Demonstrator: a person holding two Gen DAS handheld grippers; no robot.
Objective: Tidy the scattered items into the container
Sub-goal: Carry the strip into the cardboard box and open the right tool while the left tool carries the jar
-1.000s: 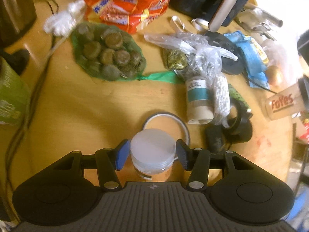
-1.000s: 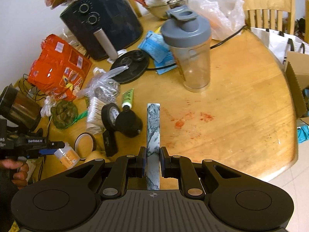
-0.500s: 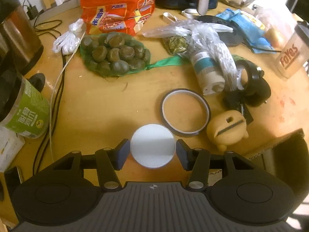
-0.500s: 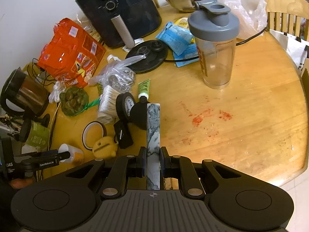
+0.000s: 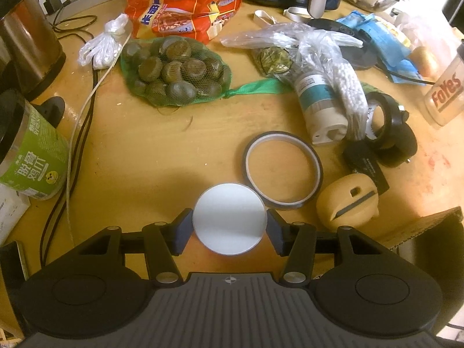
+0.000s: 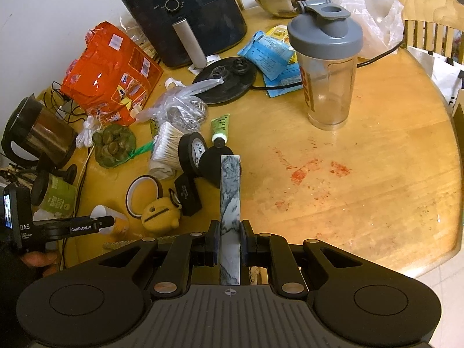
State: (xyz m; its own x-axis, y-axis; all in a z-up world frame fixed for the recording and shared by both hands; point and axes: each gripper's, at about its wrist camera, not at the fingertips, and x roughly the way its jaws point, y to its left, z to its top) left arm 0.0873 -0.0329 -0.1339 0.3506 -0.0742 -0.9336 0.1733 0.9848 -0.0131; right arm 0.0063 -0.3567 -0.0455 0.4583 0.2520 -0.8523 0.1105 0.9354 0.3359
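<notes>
My left gripper (image 5: 229, 227) is shut on a small jar with a white lid (image 5: 229, 222) and holds it above the table's near edge; the jar also shows in the right wrist view (image 6: 111, 221). My right gripper (image 6: 229, 242) is shut on a grey-white marbled bar (image 6: 230, 200) held upright over the front of the table. A cardboard box (image 5: 420, 229) sits at the table's near right edge. Scattered on the table lie a tape ring (image 5: 282, 168), a yellow round case (image 5: 348, 203), black tape rolls (image 5: 385, 121) and a cotton swab pack (image 5: 348, 87).
An orange snack bag (image 5: 182, 3), a green net of nuts (image 5: 174, 72), a kettle (image 5: 23, 34), a green can (image 5: 29, 150) and cables (image 5: 84, 110) crowd the left. An air fryer (image 6: 185, 14) and a shaker bottle (image 6: 327, 69) stand farther back.
My left gripper has lifted and drawn back toward the near edge with the jar, tilting to look down on its lid. My right gripper has risen slightly with the bar.
</notes>
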